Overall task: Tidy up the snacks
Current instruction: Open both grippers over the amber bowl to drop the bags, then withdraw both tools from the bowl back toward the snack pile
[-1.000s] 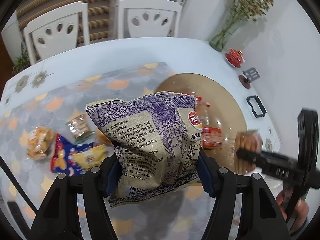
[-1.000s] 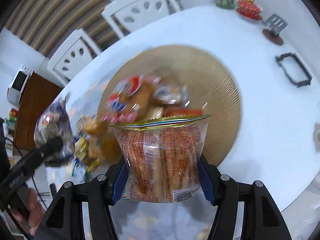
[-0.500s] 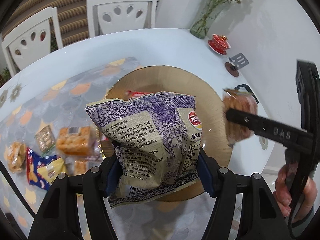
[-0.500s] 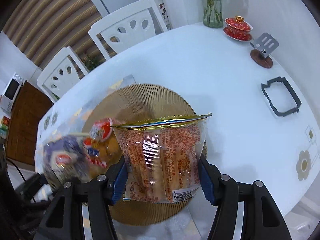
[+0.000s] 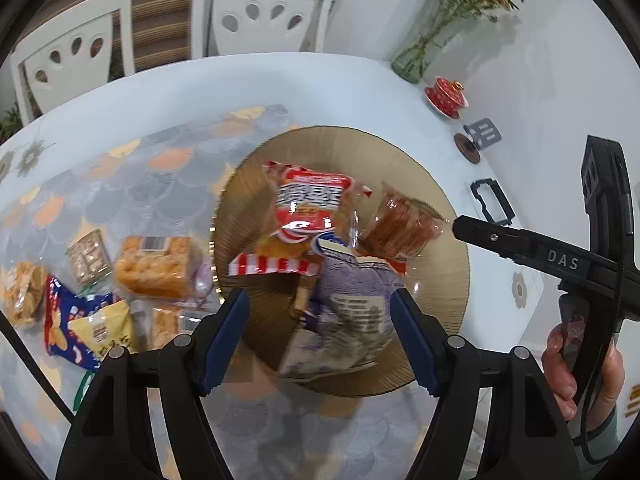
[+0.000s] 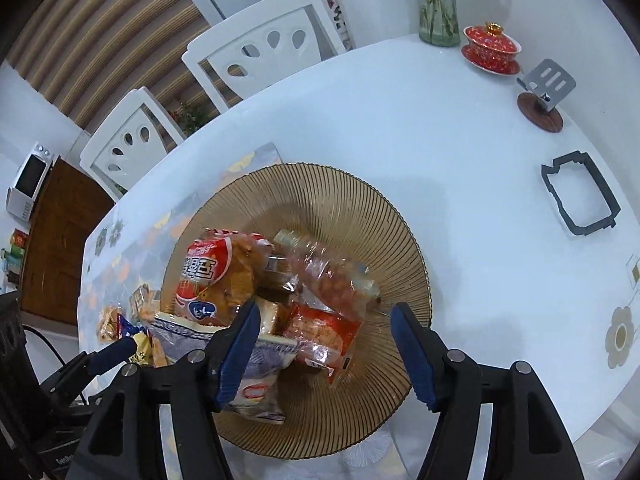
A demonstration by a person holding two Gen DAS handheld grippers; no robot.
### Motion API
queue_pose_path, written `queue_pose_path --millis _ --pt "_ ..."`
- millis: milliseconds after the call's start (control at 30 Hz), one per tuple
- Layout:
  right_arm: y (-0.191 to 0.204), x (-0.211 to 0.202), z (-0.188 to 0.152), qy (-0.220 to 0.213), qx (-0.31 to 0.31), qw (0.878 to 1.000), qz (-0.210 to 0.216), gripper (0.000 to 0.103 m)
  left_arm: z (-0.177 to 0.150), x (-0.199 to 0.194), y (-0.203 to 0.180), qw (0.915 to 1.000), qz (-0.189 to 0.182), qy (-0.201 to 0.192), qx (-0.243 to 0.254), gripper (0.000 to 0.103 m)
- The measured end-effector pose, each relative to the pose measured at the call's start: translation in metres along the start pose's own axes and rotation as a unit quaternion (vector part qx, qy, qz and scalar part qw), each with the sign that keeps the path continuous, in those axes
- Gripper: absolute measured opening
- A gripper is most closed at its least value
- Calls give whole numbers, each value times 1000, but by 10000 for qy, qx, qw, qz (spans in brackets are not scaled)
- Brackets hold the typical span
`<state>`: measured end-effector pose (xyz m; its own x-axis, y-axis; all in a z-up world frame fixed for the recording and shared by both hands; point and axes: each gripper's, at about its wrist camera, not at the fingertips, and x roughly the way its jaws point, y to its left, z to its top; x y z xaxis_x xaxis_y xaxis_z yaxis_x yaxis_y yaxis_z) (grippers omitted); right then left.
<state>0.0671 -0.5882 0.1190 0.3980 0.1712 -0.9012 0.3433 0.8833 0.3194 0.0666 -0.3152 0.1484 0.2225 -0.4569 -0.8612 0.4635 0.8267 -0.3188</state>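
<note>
Blurred, the purple bag [image 5: 352,312] lies between the left hand-held gripper [image 5: 320,334]'s opening, non-gripping jaws

Beyond my work, I count these. Two white chairs [image 6: 256,46] with cut-out backs, pushed up to the far edge of the white table [image 6: 400,140]. A glass vase [image 6: 438,20] of green stems at the table's far corner. Just beside it, a red lidded teacup [image 6: 491,46] on its saucer. Nearer me, a grey slotted stand [image 6: 547,82] on a round brown coaster [image 6: 540,117]. An empty dark rectangular frame [image 6: 580,199] lying flat. A scallop-patterned mat [image 5: 120,200]. Off the table, a white microwave [image 6: 30,180] on a brown wooden cabinet [image 6: 60,232].
</note>
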Motion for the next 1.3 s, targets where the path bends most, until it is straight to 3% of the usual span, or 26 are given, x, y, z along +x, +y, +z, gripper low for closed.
queue_pose_path --millis 267,500,933,1300 --pt "17 -6 -6 -62 -67 9999 61 65 -12 -17 32 9995 159 -104 -251 71" --pt "47 -4 -16 1 -251 9995 172 65 -22 -38 76 9960 274 -256 -810 71" --pt "124 6 -39 143 -771 9956 506 65 -66 -109 173 9819 938 -750 -1463 71" --pt "191 29 -73 535 -1306 9872 739 65 -106 -98 221 9812 928 -323 -1658 71"
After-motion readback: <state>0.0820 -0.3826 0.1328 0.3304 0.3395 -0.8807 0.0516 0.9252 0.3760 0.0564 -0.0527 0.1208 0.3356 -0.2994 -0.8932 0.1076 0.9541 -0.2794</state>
